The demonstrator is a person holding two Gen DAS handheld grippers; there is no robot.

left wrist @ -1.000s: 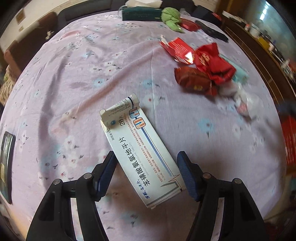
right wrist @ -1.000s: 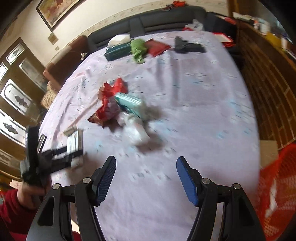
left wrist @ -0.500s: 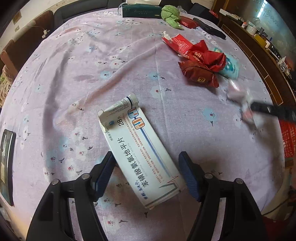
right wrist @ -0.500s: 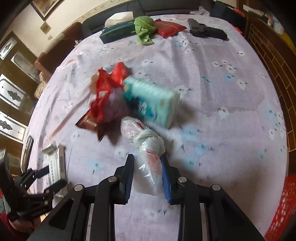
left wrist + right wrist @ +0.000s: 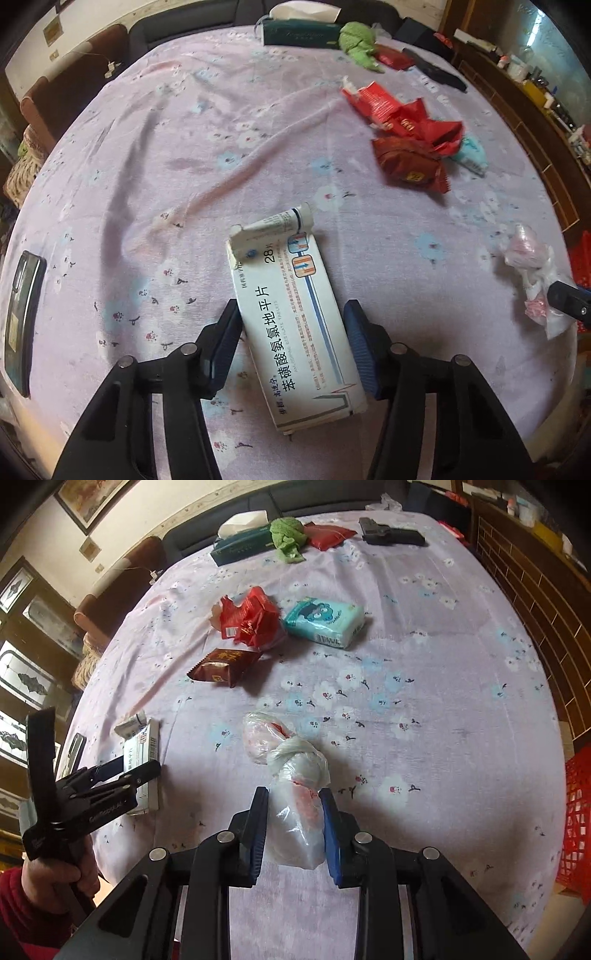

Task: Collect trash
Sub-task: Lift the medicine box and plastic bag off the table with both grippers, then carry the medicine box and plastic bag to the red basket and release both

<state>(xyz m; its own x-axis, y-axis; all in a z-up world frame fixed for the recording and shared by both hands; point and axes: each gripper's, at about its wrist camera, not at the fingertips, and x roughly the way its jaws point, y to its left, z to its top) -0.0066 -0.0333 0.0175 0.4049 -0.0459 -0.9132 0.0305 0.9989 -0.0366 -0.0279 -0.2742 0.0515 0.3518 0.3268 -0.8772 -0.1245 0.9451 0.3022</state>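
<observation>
Right wrist view: right gripper (image 5: 293, 821) fingers pinch the knotted plastic bag (image 5: 291, 775) for lifting, while left gripper (image 5: 291, 350) fingers, just closing, straddle the medicine box (image 5: 295, 325).

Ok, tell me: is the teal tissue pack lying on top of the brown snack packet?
No. In the right wrist view the teal tissue pack lies apart from the brown snack packet, with bare tablecloth between them.

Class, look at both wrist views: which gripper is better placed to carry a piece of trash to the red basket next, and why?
Right. The right gripper is shut on the knotted plastic bag, and the red basket stands at its side; the left gripper only straddles the medicine box, its jaws just closing.
</observation>
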